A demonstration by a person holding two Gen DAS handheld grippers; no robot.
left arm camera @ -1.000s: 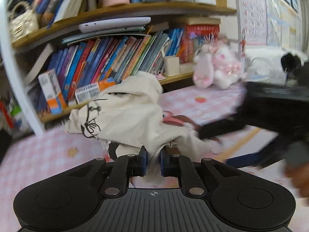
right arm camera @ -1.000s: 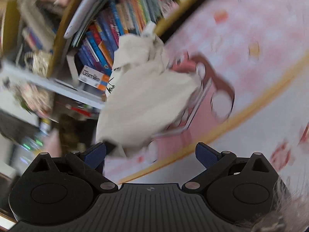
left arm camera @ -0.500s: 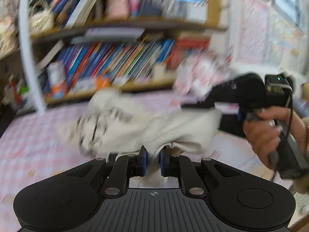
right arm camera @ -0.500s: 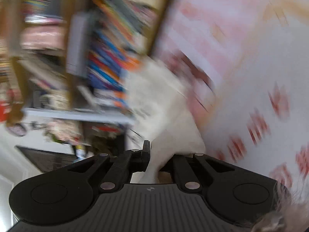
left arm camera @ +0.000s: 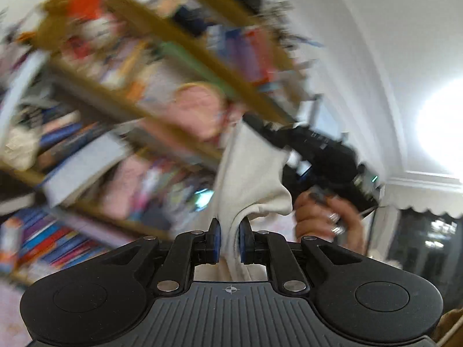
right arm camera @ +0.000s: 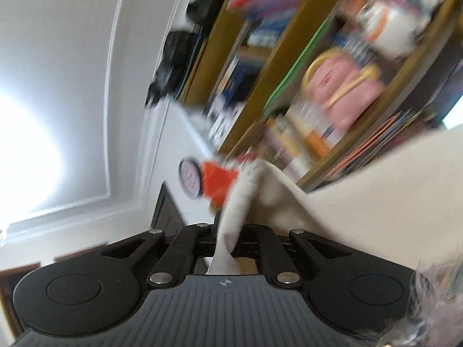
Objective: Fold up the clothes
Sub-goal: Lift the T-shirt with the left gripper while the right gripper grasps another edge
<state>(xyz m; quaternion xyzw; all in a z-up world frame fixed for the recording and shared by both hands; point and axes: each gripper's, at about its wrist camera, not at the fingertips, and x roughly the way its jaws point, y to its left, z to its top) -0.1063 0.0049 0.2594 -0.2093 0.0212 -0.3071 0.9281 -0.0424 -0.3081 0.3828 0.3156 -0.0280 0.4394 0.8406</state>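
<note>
While the cream garment (left arm camera: 249, 173) hangs in the air in front of the blurred bookshelf (left arm camera: 121, 92), the left claw (left arm camera: 229, 240) is clenched on a bunched fold of it, the cloth passing between its blue pads (left arm camera: 214, 238) and rising away from them. From there the fabric stretches up and to the right toward the right claw (left arm camera: 254, 124), seen in the left wrist view as a black tool gripped by a hand (left arm camera: 324, 217) with rings. In the right wrist view the right claw (right arm camera: 227, 231) is clamped on a thin twisted strip of the same garment (right arm camera: 376, 190), which comes out between the nearly touching jaws and spreads into a broad sheet filling the lower right. Both claws point toward the shelves and the white ceiling (right arm camera: 72, 57), with the garment spanning between them, well clear of any surface
</note>
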